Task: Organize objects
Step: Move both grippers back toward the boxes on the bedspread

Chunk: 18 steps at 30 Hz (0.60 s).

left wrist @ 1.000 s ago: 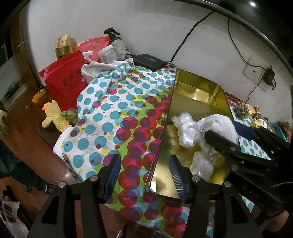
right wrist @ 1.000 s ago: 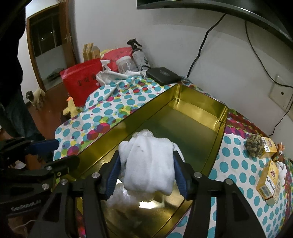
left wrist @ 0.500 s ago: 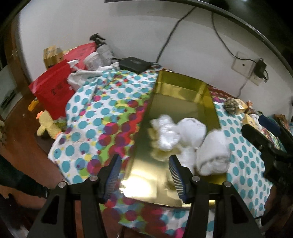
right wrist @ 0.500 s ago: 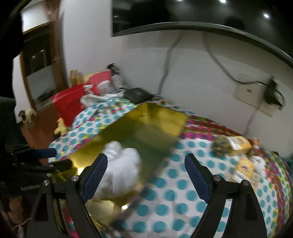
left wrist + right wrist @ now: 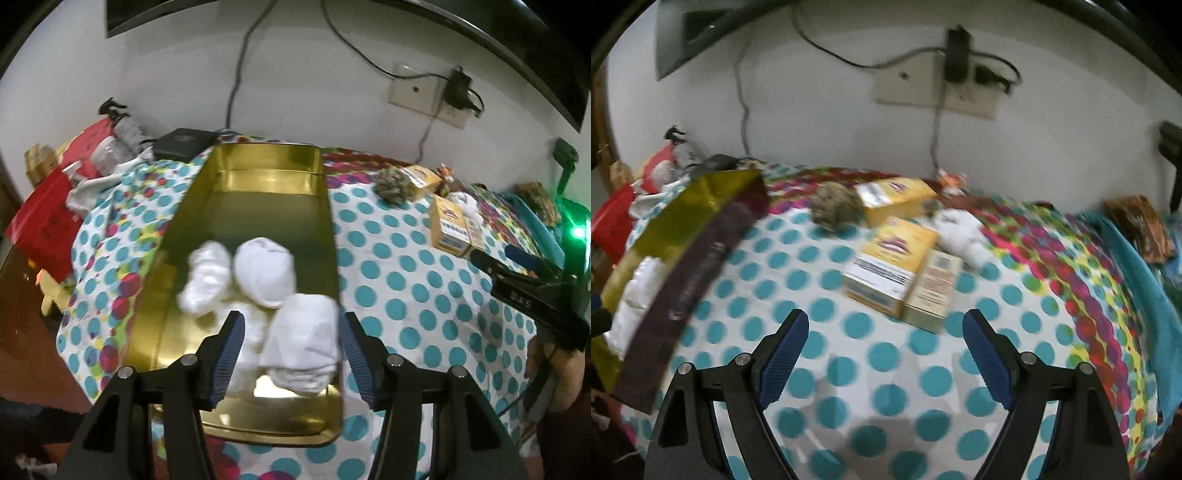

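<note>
In the left wrist view, the left claw (image 5: 291, 356) hangs released over the near end of the gold tin tray (image 5: 266, 162), its blue fingers spread on either side of a rolled white cloth (image 5: 304, 343) that lies inside with two more white bundles (image 5: 264, 275) just behind. In the right wrist view, the right claw (image 5: 884, 360) is spread wide and grasps nothing — ahead on the polka-dot tabletop (image 5: 849, 387) sit two yellow boxes (image 5: 892, 264), well apart from it; the tray edge (image 5: 698, 199) shows blurred at left.
</note>
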{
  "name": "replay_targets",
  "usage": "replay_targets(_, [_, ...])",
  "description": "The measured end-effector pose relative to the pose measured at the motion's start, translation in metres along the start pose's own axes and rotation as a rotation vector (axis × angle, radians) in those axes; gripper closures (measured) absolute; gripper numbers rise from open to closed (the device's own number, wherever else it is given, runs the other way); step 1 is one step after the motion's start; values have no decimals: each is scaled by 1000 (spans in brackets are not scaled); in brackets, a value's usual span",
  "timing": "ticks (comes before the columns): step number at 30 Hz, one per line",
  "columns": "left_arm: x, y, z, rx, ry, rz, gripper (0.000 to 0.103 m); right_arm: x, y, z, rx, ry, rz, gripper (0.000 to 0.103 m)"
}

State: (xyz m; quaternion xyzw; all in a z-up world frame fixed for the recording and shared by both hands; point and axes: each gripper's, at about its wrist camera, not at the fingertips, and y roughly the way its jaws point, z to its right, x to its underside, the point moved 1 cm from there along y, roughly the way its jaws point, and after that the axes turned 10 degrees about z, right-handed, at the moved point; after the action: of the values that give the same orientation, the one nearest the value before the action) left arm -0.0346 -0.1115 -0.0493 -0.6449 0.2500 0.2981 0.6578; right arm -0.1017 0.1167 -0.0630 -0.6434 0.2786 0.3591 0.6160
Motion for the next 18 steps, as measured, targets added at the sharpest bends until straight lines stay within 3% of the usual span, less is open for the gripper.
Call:
replay_targets(10, [-1,17,35,12,74,-25,48,5,30,22,45,42,-64,55])
replay_targets(18, [-11,17,44,32,89,-5,44,6,46,26,59,55,-94,66])
